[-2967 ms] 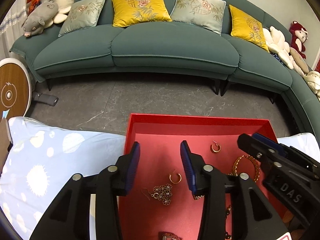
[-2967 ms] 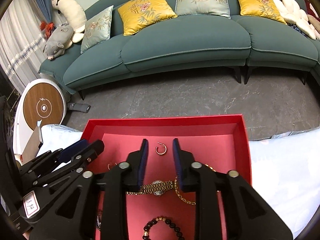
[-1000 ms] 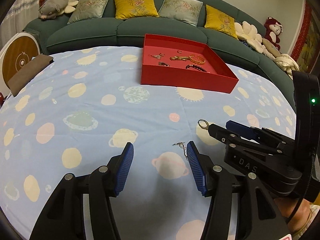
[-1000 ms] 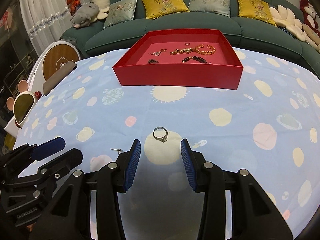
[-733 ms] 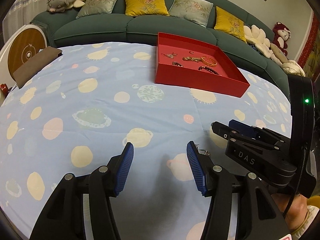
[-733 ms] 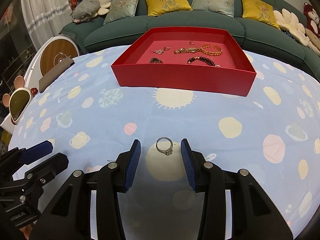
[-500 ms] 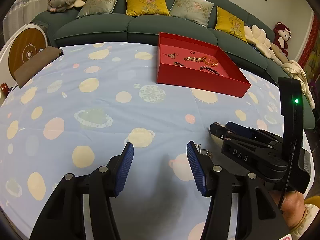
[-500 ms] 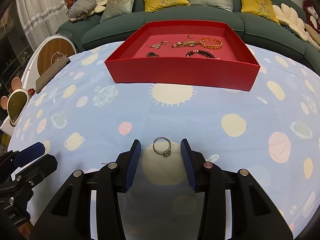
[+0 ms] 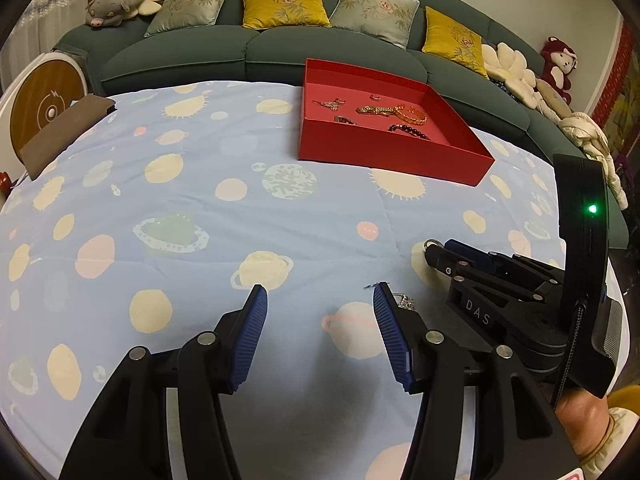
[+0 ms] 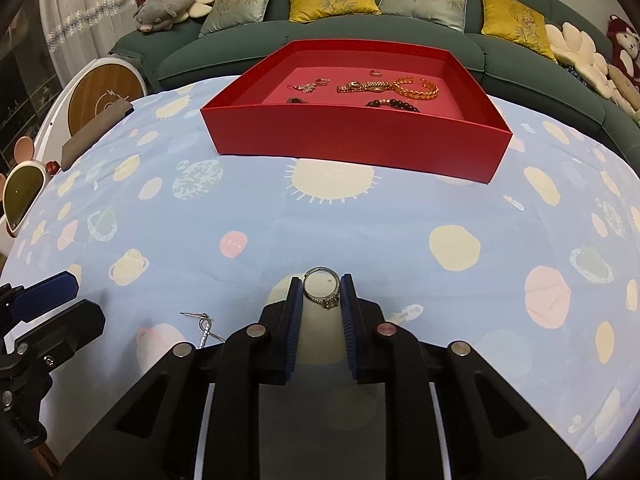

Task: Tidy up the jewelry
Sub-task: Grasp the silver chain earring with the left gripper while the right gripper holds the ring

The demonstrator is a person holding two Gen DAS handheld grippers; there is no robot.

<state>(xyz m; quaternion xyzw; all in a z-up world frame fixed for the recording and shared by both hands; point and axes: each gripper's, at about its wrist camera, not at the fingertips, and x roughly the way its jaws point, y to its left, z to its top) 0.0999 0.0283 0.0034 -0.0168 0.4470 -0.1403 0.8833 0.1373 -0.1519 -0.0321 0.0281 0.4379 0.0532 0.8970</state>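
Now closing on the ring (image 10: 322,288): right gripper (image 10: 320,304) low at centre of the right wrist view, jaws narrow, pads (image 10: 295,312) touching or all but touching the band on both sides, stone turned toward the camera. Cannot tell for sure whether clamped yet or just about to be; looks like contact. Ring still on the cloth (image 10: 360,224), over a pale spot.

Left of that, lower left of the same view, an earring (image 10: 202,326) lying loose on the cloth, thin hook and a sparkly drop, partly hidden behind the right gripper's body. Seen again in the left wrist view as a glint just beside the right-hand pad (image 9: 390,336) of the left gripper (image 9: 320,316), lower centre of that frame. Left gripper wide open, holding nothing, hovering close over the cloth with the earring outside its gap, not between the fingers.

Farther out, upper centre in both views, the red box (image 10: 352,136) near the table's far edge, well apart from both grippers. Inside already: gold bracelets, a dark bead bracelet, a small ring, an ornate earring and another small piece.

Judged from that, most of the job done; two pieces left outside, ring and earring. Ring likely next to go into the box, earring after, once the left gripper shifts to straddle it.
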